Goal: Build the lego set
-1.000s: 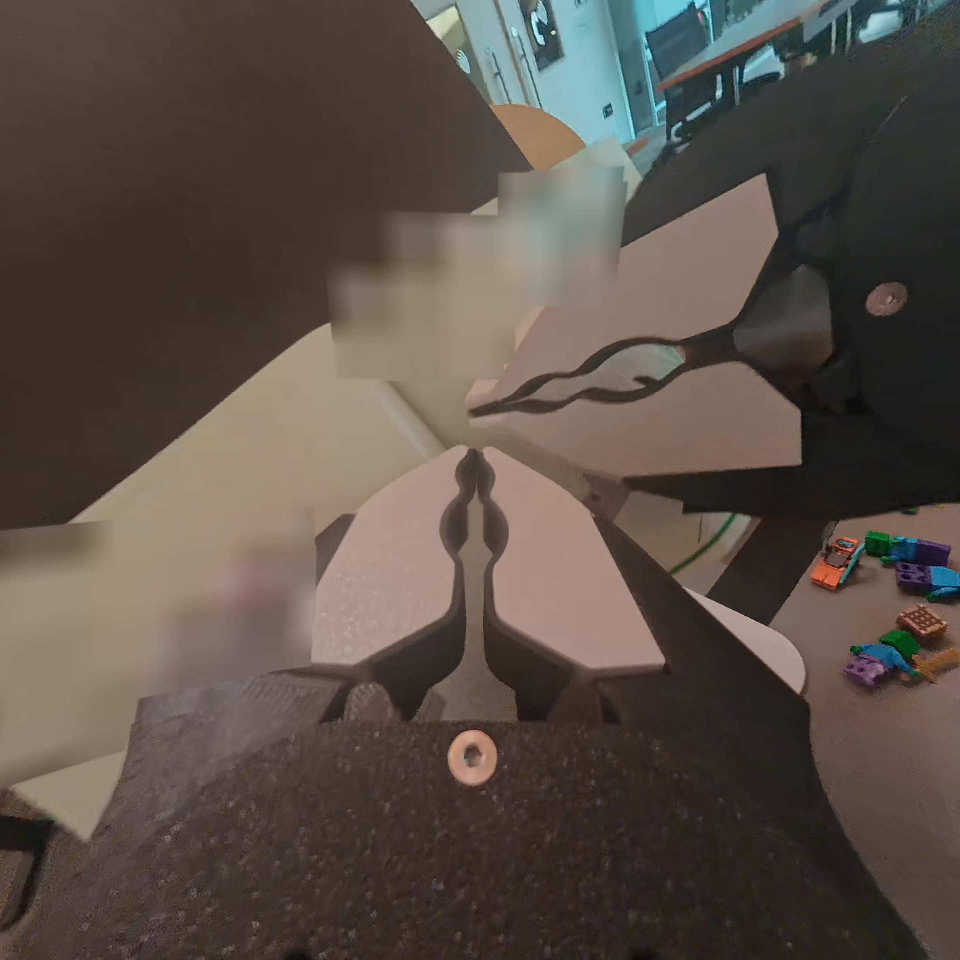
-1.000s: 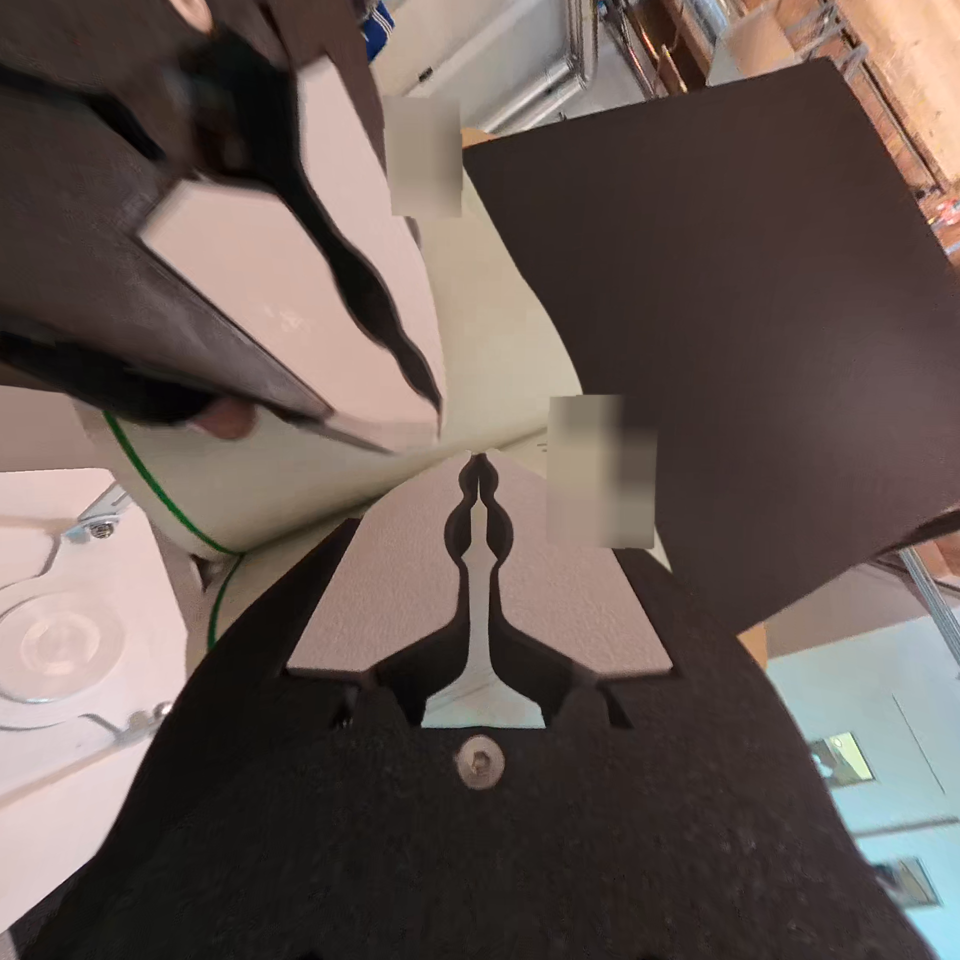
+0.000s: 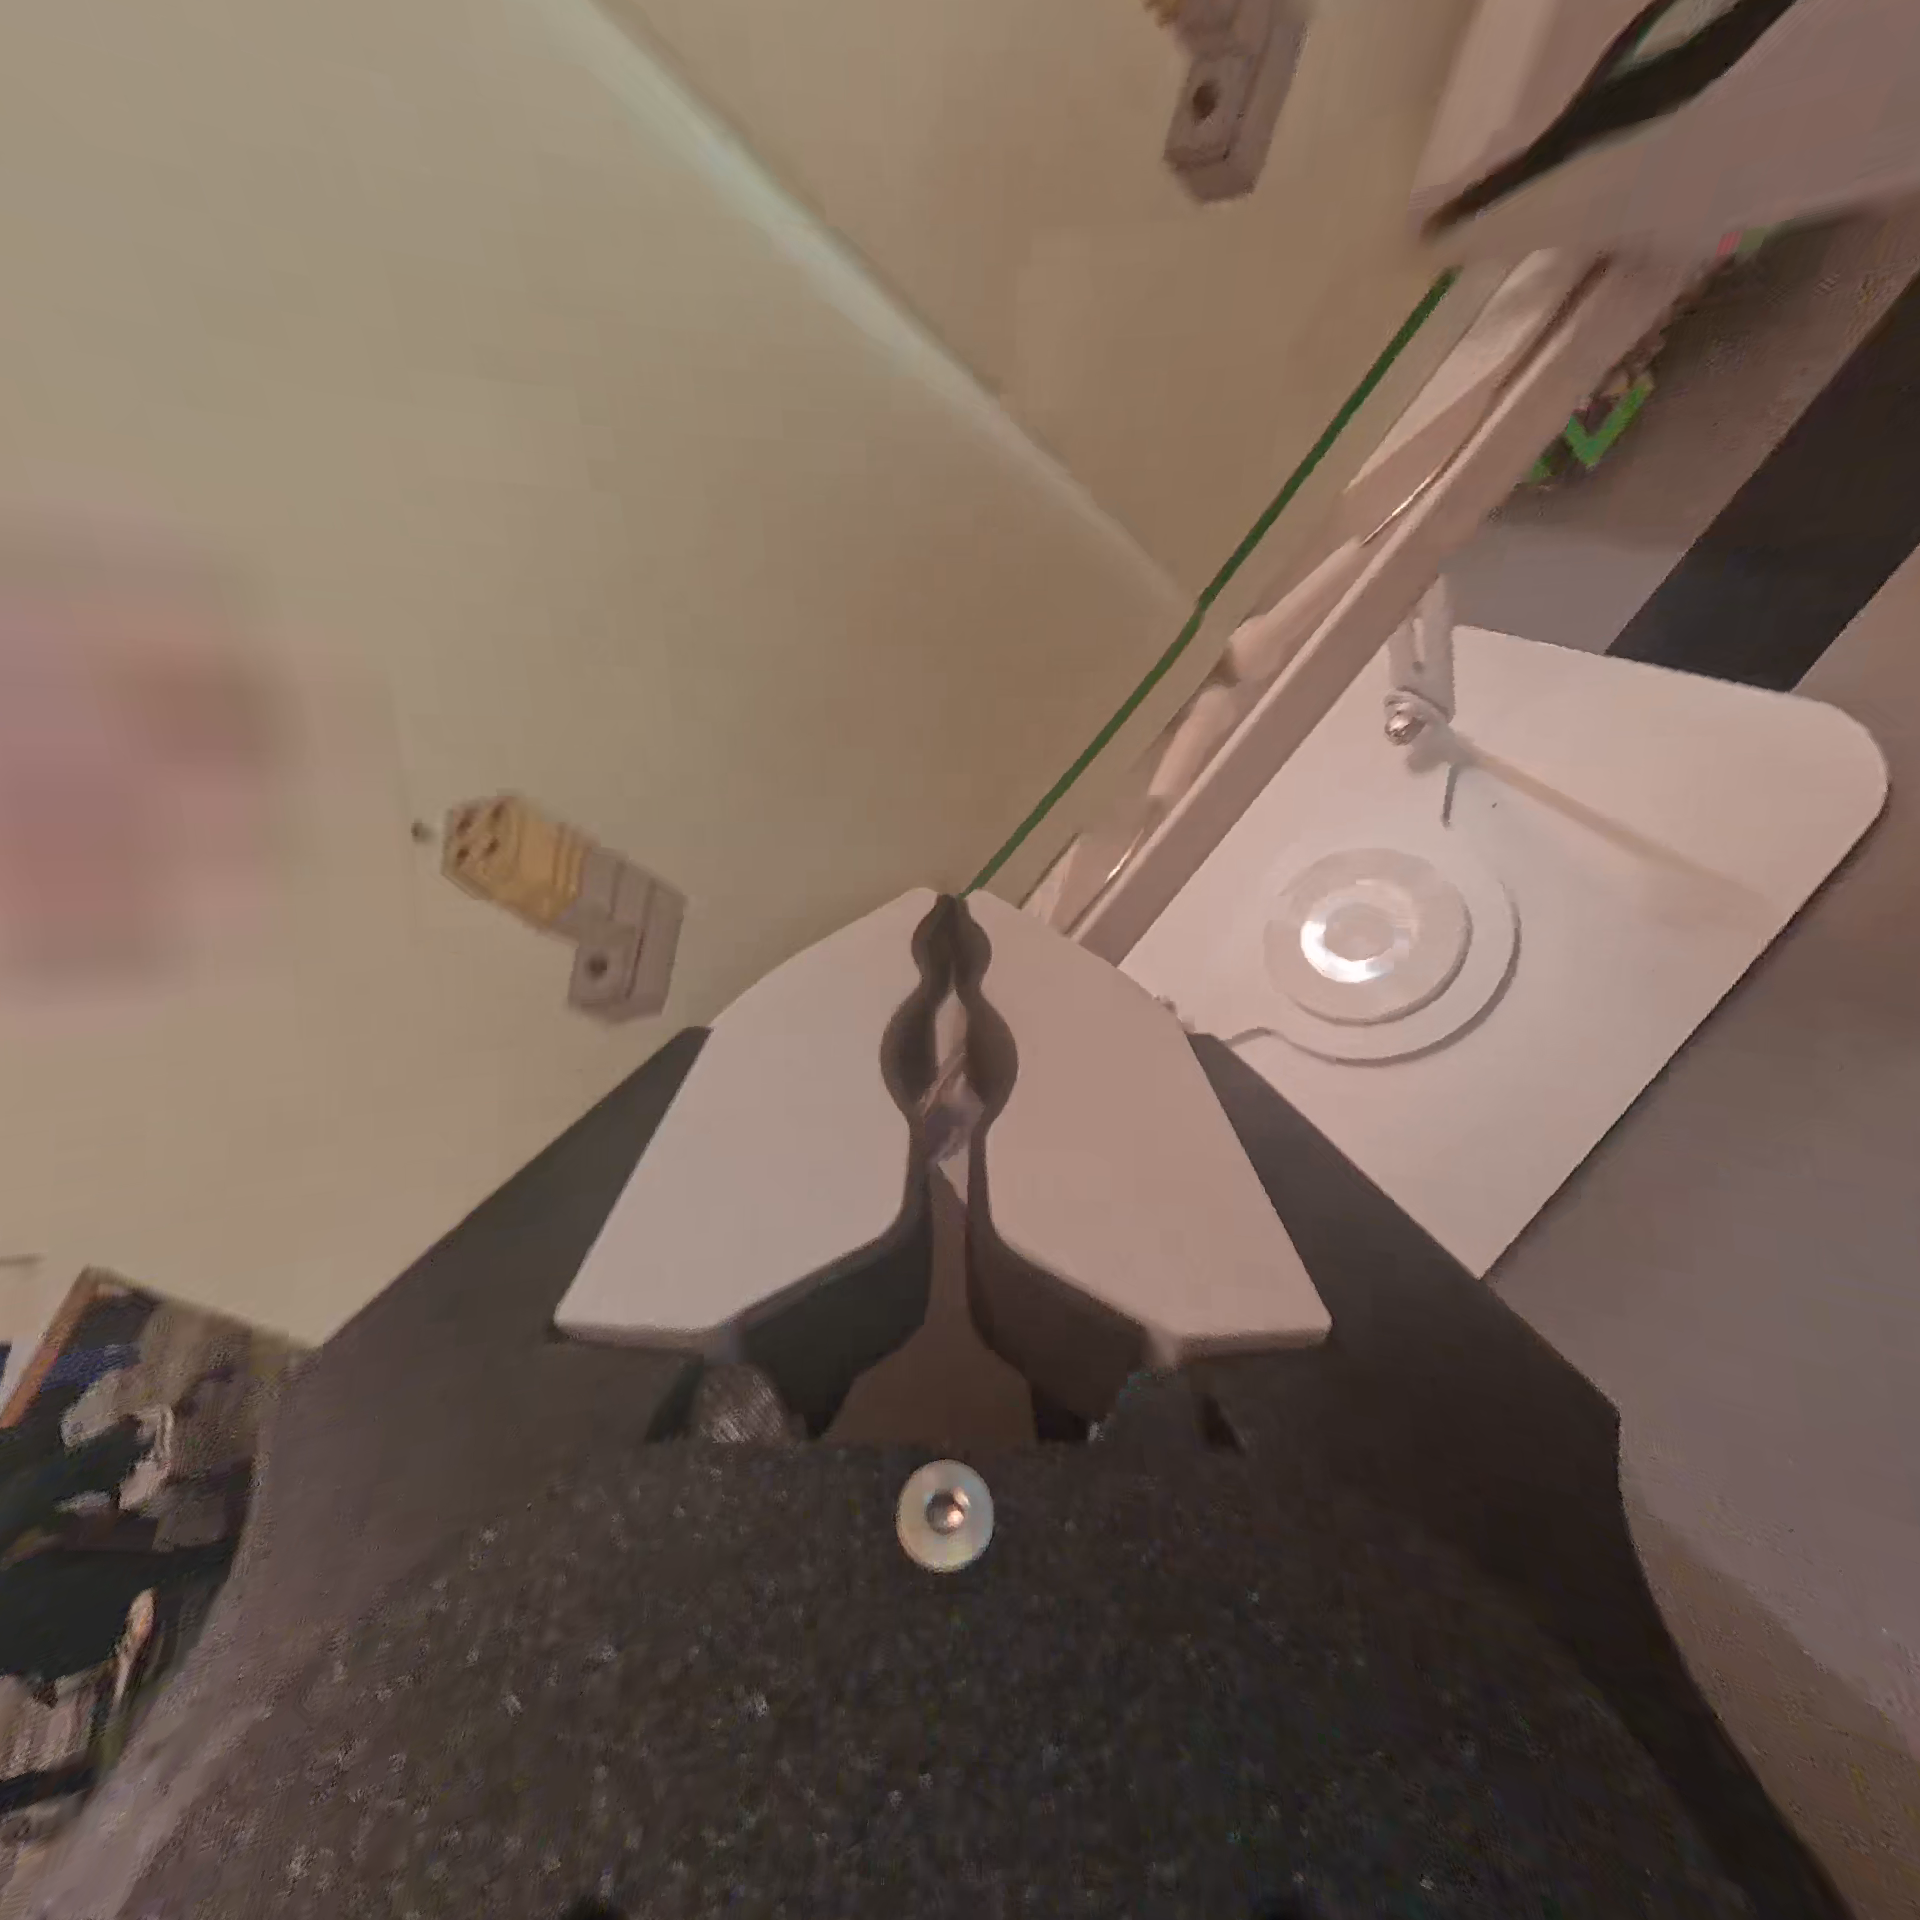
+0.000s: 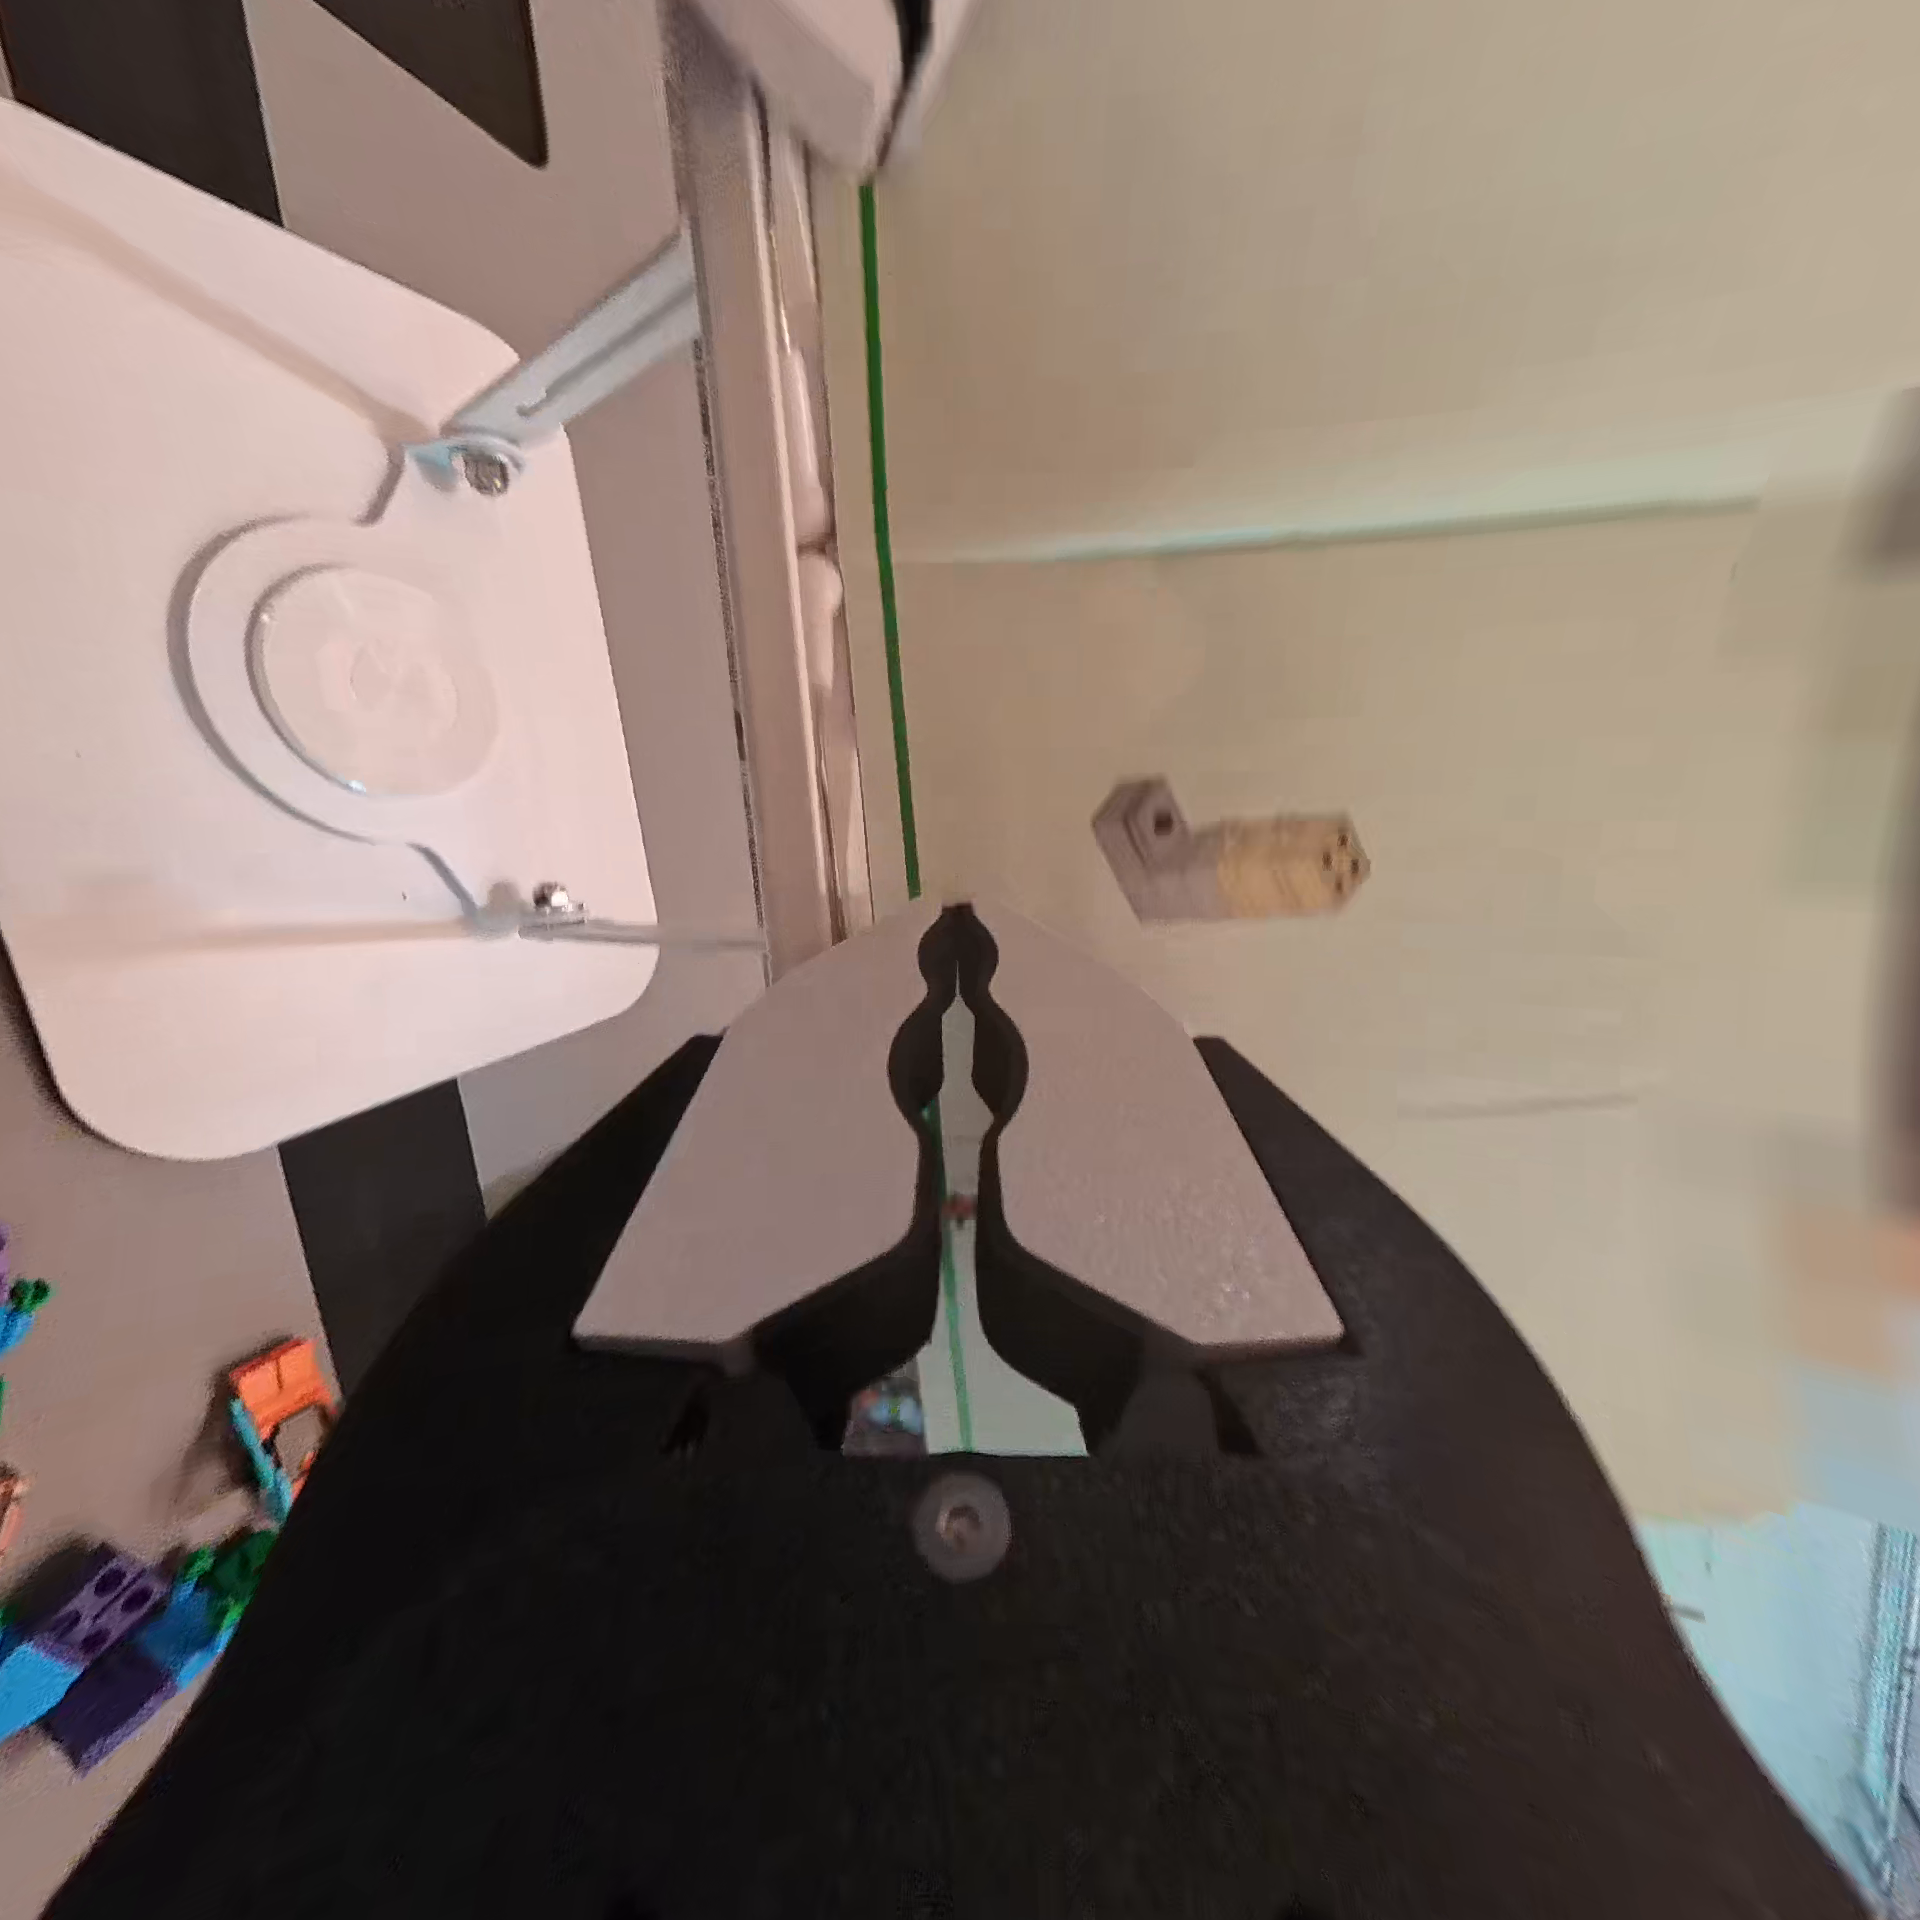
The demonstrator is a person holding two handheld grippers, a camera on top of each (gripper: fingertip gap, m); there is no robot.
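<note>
A cream-white bag-like sheet (image 3: 520, 468) with a thin green strip (image 3: 1195, 613) along its edge fills both views. My left gripper (image 3: 945, 912) is shut, its tips meeting on the green strip's near end. The strip runs straight to my right gripper (image 3: 1662, 114), blurred at the top right. In the right wrist view my right gripper (image 4: 953, 912) is shut at the green strip (image 4: 883, 540), which also shows through the gap behind the tips. The left gripper (image 4: 810, 83) sits at the strip's far end. Small grey brackets with yellow plugs (image 3: 561, 904) (image 4: 1231, 868) show on the sheet.
A white stand base with a clear round disc (image 3: 1558, 831) (image 4: 125, 935) and metal struts lies on the grey table. Toy bricks (image 4: 104, 1642) and an orange toy car (image 4: 275, 1423) lie at the lower left of the right wrist view. Dark clutter (image 3: 83, 1507) shows below left. The gap from one gripper's tips to the other's is roughly 12 cm. The right tips stand about 20 cm off the orange toy car (image 4: 275, 1423).
Both grippers stayed shut. They stood tip to tip in front of a dark board; now they are apart, with the green strip stretched straight between them, and both views look down towards the stand base.
</note>
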